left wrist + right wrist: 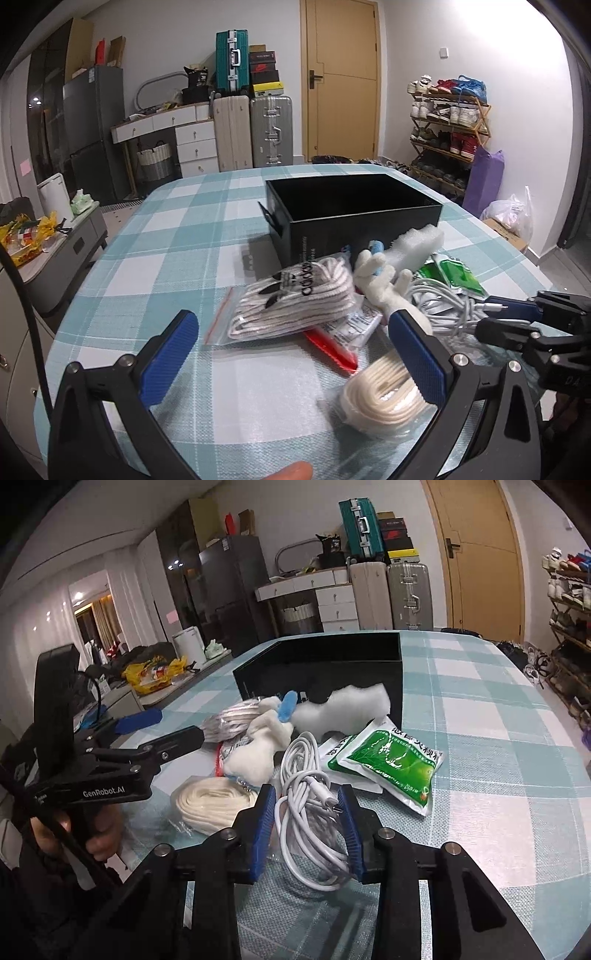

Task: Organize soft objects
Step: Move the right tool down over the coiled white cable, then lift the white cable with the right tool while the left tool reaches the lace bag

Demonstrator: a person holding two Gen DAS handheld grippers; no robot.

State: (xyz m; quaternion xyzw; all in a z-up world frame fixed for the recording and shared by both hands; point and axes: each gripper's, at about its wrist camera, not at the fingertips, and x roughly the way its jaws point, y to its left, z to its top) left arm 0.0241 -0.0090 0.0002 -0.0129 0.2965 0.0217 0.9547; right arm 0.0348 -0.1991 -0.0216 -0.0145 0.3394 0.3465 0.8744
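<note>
My right gripper (307,827) is shut on a coiled white cable (306,775) that lies on the checked tablecloth, both blue pads against the coil. In the left wrist view the same gripper (487,317) comes in from the right at the cable (439,306). My left gripper (295,354) stands wide open low over the table, nothing gripped. A cream rope bundle (380,398) lies by its right finger. Ahead lie a bagged bundle of laces (295,299), a white plush toy (380,280) and a white foam piece (417,243), in front of an open black box (351,206).
A green packet (391,760) lies right of the cable. A red item (328,347) sticks out under the laces bag. The table's left edge (92,280) drops to the floor. A fingertip (291,470) shows at the bottom.
</note>
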